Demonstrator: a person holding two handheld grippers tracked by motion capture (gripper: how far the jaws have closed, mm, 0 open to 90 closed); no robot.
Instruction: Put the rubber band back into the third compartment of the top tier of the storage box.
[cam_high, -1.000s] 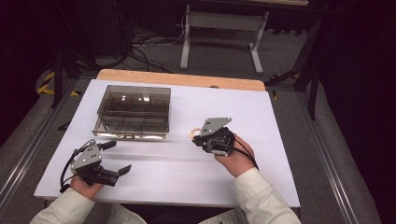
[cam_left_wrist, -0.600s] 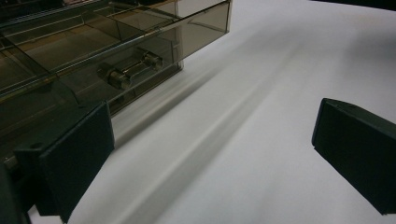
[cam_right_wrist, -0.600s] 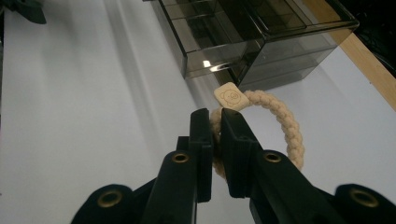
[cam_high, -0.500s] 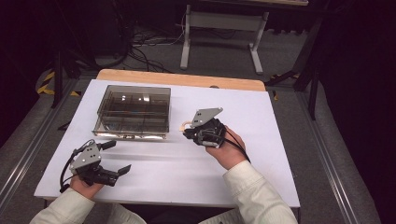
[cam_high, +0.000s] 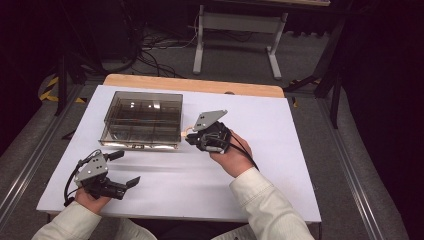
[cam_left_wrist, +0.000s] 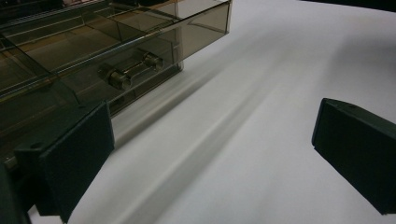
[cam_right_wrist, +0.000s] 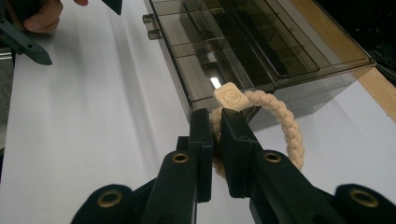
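Right gripper (cam_right_wrist: 212, 140) is clamped tight on a cream braided hair tie (cam_right_wrist: 275, 116) with a small square bear charm (cam_right_wrist: 230, 98); grip is on one side of the loop only, the rest hangs free to the right of the jaws. Tie sits just off the near-right corner of the smoked plastic organiser box (cam_high: 142, 120), lid looks closed. Left gripper (cam_high: 122, 172) is at the near-left of the white table (cam_high: 280, 165), jaws wide open, nothing in them, box latch (cam_left_wrist: 130, 70) ahead of it. Risks, as I read it: the free loop or charm could snag the box corner or rim if it goes in low, and the box is light, so a snag would likely drag it. If the lid really is shut, the tie has nowhere to go until the left gripper opens it. Off-centre grip means the loop may swing and land across a divider.
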